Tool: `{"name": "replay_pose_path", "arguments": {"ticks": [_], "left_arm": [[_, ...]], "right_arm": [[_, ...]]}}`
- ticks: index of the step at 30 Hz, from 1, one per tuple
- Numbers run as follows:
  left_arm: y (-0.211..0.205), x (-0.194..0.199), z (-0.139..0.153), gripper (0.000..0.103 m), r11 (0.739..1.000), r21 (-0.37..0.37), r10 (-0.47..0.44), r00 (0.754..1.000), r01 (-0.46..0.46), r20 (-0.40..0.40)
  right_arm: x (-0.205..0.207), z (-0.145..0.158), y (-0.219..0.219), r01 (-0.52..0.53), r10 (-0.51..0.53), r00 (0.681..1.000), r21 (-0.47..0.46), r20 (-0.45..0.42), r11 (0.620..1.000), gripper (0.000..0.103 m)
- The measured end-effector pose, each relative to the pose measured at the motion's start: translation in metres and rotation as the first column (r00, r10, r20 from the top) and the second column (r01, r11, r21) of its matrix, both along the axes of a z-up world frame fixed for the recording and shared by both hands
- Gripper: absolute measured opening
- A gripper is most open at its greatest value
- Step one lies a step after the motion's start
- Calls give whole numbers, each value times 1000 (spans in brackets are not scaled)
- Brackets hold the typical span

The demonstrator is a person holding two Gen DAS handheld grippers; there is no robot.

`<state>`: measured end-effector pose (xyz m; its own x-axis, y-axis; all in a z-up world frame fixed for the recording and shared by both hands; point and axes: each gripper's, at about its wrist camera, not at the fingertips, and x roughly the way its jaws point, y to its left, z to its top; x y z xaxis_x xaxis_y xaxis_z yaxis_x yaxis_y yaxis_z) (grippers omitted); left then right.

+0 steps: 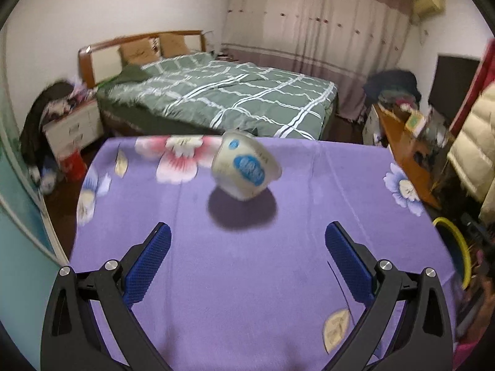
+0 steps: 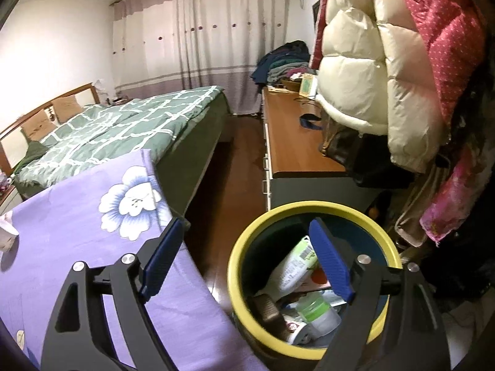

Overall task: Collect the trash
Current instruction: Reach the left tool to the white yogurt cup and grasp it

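Note:
A white paper cup with blue logos (image 1: 246,167) lies tipped on the purple flowered tablecloth (image 1: 235,266). My left gripper (image 1: 247,238) is open and empty, a short way in front of the cup. My right gripper (image 2: 247,235) is open and empty, held above the yellow-rimmed trash bin (image 2: 244,256) beside the table. The bin holds several pieces of trash, among them a white tube (image 2: 294,269) and a clear bottle with a green cap (image 2: 318,312). The bin's rim also shows at the right edge of the left wrist view (image 1: 458,235). A bit of white paper (image 2: 7,233) lies at the left edge of the right wrist view.
A bed with a green checked quilt (image 1: 222,95) stands behind the table. A wooden sideboard (image 2: 294,142) with clothes on it runs along the right. Coats (image 2: 386,71) hang above the bin. A white nightstand (image 1: 74,126) and a red bag (image 1: 72,164) are at the left.

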<state>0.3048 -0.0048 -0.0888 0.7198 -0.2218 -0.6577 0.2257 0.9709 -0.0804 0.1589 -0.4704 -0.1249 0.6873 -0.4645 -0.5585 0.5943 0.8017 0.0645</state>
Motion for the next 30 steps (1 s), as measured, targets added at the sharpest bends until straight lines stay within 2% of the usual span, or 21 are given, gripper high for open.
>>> {"name": "replay_pose_path", "arguments": {"ticks": [4,11,15,20,27,30], "left_arm": [[-13,35,-8,98,997,43,-68,997,69,-38],[-30,91,-28,98,984,119,-123,990,131,-70],[-35,117,-36,98,980,133,-139,987,150,-86],[-37,136,-38,98,972,154,-163,982,177,-98],[-44,149,-43,98,938,227,-238,962,263,-132],[-46,156,-44,98,930,243,-245,959,274,-143]], "right_arm": [[3,0,7,-32,32,999,-6,-4,999,79],[5,-1,6,-35,36,999,10,-15,999,79],[7,-3,4,-39,39,999,12,-22,999,80],[10,-4,3,-48,48,998,21,-33,999,82],[13,-7,3,-64,66,997,40,-43,997,82],[14,-8,4,-67,69,997,40,-46,997,82]]}}
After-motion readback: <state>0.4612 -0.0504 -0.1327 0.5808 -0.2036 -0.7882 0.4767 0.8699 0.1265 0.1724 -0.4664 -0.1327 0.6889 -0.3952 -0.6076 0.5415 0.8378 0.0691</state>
